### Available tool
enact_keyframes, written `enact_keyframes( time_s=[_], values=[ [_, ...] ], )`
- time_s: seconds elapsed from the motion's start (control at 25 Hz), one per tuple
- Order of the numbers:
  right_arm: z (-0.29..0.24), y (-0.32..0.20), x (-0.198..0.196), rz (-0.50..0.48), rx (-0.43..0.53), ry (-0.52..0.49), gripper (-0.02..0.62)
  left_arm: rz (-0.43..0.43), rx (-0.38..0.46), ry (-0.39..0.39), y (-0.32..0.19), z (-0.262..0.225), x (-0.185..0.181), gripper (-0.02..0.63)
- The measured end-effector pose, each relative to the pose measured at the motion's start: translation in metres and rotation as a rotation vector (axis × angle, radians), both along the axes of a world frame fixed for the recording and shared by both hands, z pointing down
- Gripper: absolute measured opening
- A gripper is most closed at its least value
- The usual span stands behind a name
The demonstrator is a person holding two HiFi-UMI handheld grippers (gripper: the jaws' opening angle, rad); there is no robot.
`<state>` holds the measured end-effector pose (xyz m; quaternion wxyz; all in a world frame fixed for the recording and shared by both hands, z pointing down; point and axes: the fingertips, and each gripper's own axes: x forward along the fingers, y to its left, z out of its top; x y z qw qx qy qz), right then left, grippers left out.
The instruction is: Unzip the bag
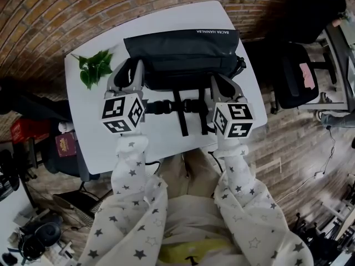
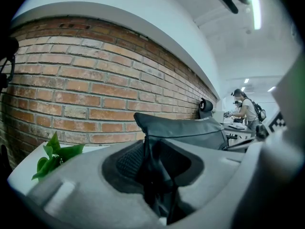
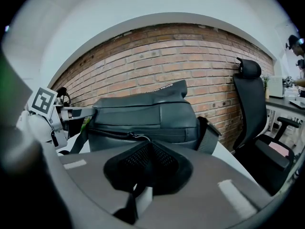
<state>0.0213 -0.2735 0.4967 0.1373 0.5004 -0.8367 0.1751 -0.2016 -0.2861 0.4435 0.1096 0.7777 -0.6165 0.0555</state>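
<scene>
Nearest the person, the two grippers sit side by side over the white table, both reaching away to the black bag, which lies flat on the far half of the table with its long axis running left to right. Loose webbing straps trail from it toward the near edge, between the 2 grippers.

The right gripper is at the bag's near face, toward its right end. Its jaws stand narrow, pinched on the zipper pull, whose dark tab runs down between the pads. The zipper line runs left and right from that pull, along the bag's length, so the pull lies straight ahead of these jaws. Its travel has to run sideways across the scene, not toward or away from the person. Which direction opens the zipper, I cannot tell.

The left gripper is at the bag's left end, level with the other. Its jaws stand moderately apart, closed on a thick dark fold of side strap that rises to the bag's corner. That looks like an anchoring hold, so the right hand is the one to move.

Further left, green leaves lie just beside the bag's left end. The brick wall stands behind.
</scene>
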Motion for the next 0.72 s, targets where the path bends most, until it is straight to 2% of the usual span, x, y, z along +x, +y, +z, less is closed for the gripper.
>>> enact_keyframes(
  time_s=[0.48, 0.72],
  values=[
    [-0.001, -0.004, 0.033, 0.101, 0.009, 0.014, 0.02, -0.021, 0.005, -0.002, -0.001, 0.002, -0.003, 0.107],
    [-0.002, -0.006, 0.049, 0.143, 0.011, 0.016, 0.02, -0.02, 0.004, -0.028, -0.002, 0.003, -0.003, 0.107]
  ],
)
